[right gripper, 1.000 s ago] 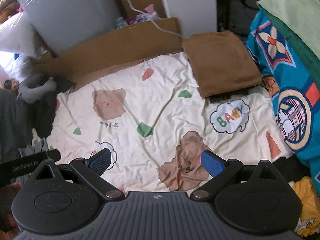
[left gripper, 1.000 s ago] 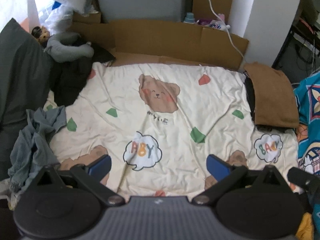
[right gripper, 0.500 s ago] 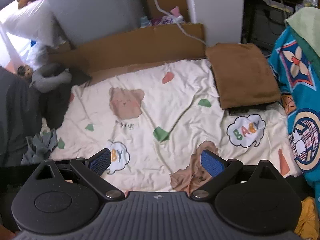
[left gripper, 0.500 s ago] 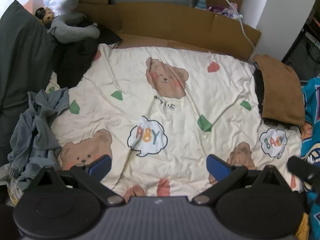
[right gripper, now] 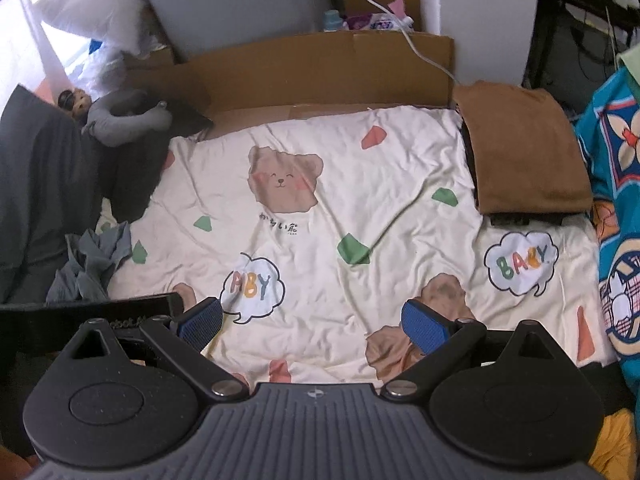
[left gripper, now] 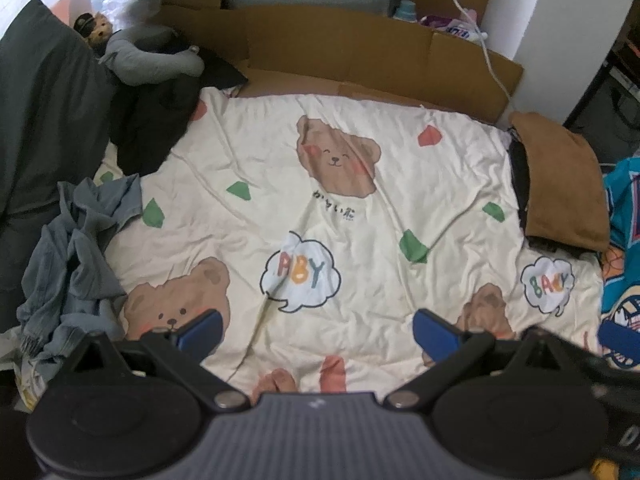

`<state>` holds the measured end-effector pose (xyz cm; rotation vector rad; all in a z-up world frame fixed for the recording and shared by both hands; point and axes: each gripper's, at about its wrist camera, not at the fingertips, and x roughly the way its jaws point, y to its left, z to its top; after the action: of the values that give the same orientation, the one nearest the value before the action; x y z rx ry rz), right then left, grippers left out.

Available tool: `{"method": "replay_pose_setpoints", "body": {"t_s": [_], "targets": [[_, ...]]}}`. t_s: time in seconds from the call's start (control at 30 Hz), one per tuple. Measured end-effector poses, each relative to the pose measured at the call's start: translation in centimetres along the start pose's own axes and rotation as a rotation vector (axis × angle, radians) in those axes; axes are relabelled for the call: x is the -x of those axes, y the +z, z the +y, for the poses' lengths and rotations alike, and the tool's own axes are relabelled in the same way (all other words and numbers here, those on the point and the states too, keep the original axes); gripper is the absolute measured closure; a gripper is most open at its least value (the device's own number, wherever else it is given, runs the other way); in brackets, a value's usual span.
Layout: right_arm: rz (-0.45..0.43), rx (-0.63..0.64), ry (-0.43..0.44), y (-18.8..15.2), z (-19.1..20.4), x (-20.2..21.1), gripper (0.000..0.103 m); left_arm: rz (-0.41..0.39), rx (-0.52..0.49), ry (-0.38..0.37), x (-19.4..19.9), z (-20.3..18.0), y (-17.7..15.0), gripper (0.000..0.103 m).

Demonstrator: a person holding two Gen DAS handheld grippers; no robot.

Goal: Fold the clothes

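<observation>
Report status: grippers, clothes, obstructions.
Left gripper and right gripper open, empty. Brown garment folded at right; grey garment crumpled at left. Nothing blocking.

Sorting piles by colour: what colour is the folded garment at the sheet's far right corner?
Brown; the folded garment shows best in the right wrist view.

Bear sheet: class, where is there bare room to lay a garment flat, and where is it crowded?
The bear sheet is bare across its middle, between the grey clothes on its left and the brown stack on its right. Both side edges are crowded; cardboard borders the far edge.
</observation>
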<state>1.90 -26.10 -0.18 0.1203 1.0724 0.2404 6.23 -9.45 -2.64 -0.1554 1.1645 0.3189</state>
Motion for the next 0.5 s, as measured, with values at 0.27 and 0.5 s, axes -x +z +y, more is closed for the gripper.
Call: {"method": "replay_pose_setpoints", "body": {"t_s": [0.27, 0.5], "targets": [[-0.012, 0.006, -0.023, 0.34, 0.01, -0.03, 0.004, 0.000, -0.008, 0.001, -0.27, 0.14, 0.08, 0.001], [-0.016, 0.004, -0.042, 0.56, -0.29, -0.39, 0.004, 0.000, -0.011, -0.012, -0.12, 0.17, 0.04, 0.001]]}}
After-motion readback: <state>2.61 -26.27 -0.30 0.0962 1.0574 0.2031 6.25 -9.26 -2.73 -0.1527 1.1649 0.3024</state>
